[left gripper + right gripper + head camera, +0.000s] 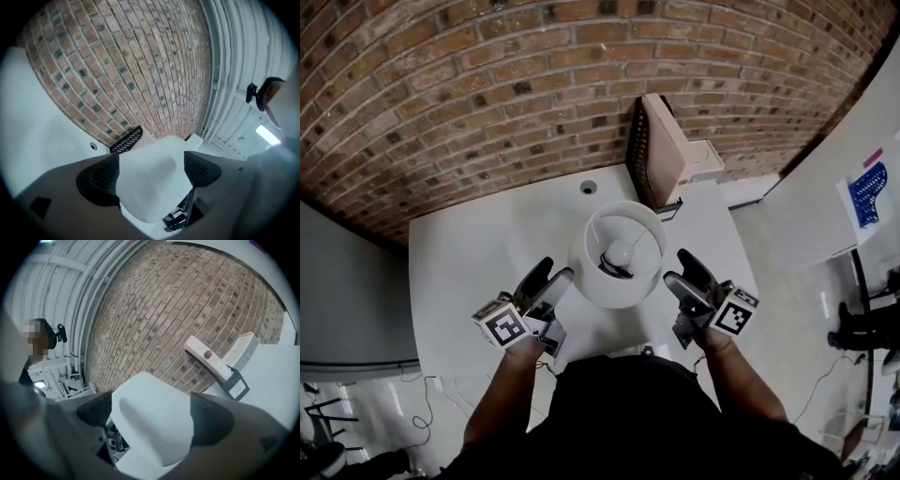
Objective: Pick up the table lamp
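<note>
Seen from above, looking steeply down, a white table (469,262) stands against a red brick wall (487,84). The table lamp (592,274) stands upright near the middle of the table, straight in front of me. Its round white shade is open at the top, and the bulb (621,251) shows inside it.

My left gripper (558,272) is just beside the shade on its left, held level, with its tips right at the shade's side. I cannot tell whether they touch it. My right gripper (675,265) sits the same way just beside the shade's right side. The lamp is between my two grippers.

In the left gripper view, both jaws stand wide apart, and the white shade (150,180) fills the gap between them. The pads do not press on it. In the right gripper view the jaws are also spread wide, with the shade filling the space between them, and nothing is gripped.

Behind the lamp, at the far edge of the table by the wall, stands a beige box (667,150) with a dark grille on one side.
</note>
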Motion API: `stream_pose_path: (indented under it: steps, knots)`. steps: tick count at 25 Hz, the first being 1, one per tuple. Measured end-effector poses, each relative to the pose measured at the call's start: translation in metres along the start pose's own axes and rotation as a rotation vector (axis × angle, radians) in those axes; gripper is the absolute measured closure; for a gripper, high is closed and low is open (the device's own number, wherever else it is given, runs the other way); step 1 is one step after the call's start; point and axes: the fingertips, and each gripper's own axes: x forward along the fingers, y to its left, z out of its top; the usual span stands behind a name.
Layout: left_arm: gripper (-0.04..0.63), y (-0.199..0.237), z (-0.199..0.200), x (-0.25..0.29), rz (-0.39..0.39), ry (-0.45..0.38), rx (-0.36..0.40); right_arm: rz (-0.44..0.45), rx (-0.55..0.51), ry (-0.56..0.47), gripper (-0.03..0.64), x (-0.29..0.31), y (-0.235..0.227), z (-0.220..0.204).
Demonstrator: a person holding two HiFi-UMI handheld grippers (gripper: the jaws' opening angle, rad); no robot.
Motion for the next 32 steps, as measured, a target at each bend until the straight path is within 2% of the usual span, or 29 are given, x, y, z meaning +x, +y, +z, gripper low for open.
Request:
stream_pose_path:
  steps: [2, 5, 9, 13, 20, 32]
  knots:
    - [0.163, 0.011, -0.002, 0.001, -0.018, -0.048, -0.138, 0.021, 0.056, -0.008, 0.091, 0.002, -0.01, 0.003]
    - [0.163, 0.022, 0.0, 0.002, -0.097, -0.155, -0.34, 0.053, 0.169, -0.036, 0.091, 0.006, -0.028, 0.003]
    - [0.163, 0.043, 0.003, 0.003, -0.154, -0.28, -0.468, 0.081, 0.324, -0.114, 0.091, 0.011, -0.056, 0.004]
    - [0.163, 0.067, -0.007, 0.008, -0.18, -0.321, -0.549, 0.097, 0.482, -0.178, 0.091, 0.018, -0.081, -0.004]
    - [0.164, 0.079, -0.01, 0.017, -0.258, -0.427, -0.649, 0.143, 0.661, -0.275, 0.098, 0.023, -0.114, -0.023]
    - [0.163, 0.053, -0.032, 0.044, -0.313, -0.356, -0.696, 0.258, 0.794, -0.29, 0.098, 0.047, -0.086, -0.033]
